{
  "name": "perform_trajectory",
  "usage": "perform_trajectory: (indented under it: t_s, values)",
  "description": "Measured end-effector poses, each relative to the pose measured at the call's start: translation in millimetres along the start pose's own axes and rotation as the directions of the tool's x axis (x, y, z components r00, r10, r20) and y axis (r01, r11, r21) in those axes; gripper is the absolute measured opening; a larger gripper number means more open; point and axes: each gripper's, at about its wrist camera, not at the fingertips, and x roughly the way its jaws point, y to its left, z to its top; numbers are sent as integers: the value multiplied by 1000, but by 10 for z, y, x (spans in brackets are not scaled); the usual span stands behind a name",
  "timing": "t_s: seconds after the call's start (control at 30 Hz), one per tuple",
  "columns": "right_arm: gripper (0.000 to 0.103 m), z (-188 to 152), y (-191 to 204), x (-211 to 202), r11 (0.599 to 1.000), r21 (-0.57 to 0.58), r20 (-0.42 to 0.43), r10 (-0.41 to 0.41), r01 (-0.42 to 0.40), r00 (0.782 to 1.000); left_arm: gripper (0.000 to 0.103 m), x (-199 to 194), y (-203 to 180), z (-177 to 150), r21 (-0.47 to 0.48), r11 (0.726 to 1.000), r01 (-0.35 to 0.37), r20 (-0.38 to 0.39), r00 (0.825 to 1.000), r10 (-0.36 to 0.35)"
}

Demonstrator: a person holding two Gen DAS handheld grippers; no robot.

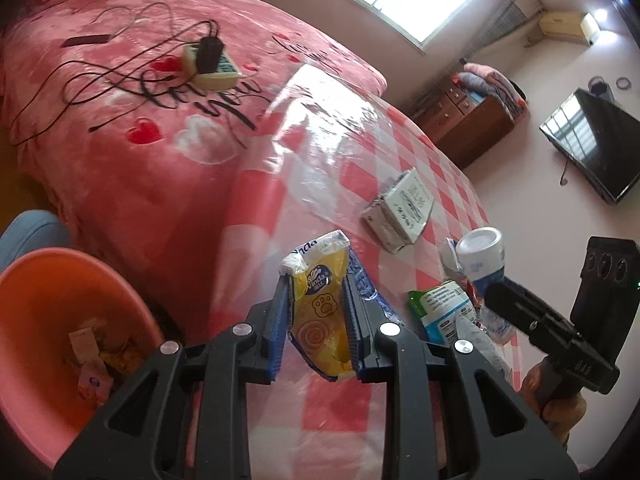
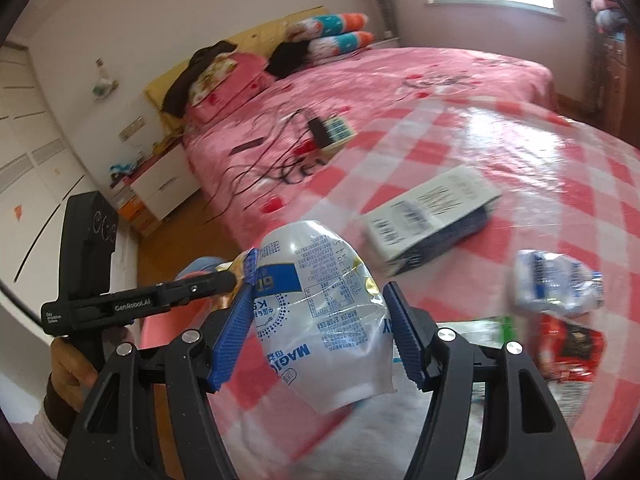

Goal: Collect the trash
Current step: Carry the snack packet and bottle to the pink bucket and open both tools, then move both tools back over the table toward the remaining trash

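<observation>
My left gripper is shut on a yellow tissue-pack wrapper, held above the checked tablecloth. An orange bin holding some scraps sits low at the left, beside the table. My right gripper is shut on a crumpled white plastic cup with blue print, lifted off the cloth. The left wrist view shows that cup at the right. A white box, a crumpled blue-and-white wrapper, a red wrapper and a green-and-white packet lie on the table.
A bed with a pink cover stands behind the table, with a power strip and black cables on it. A wooden dresser and a dark screen stand by the far wall. A hand grips the left tool.
</observation>
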Motion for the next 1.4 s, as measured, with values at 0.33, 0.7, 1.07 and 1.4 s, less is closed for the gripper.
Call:
perform_trajectory:
  t_s: [0.33,0.7,1.07,1.4]
  values:
    - [66,-65,847,501,982,-133,-104,123,-136,987,28,-508,732,-191,-120,989,-88,50,994,94]
    - [80,-231,1672,1207,936,-220,-224,226,-275,948,50,-828,1665,-493,-285,924,-256,40,960,278]
    - [85,-401,1455,927,961,-189,-137,176,-200,975,83,-1017,1797,-664,-284,869,-405,108,887,449]
    - [87,-625,1302,471,966,-209,-43,146,-152,988,83,-958,1436,-666,-200,902,-383,154,897,415]
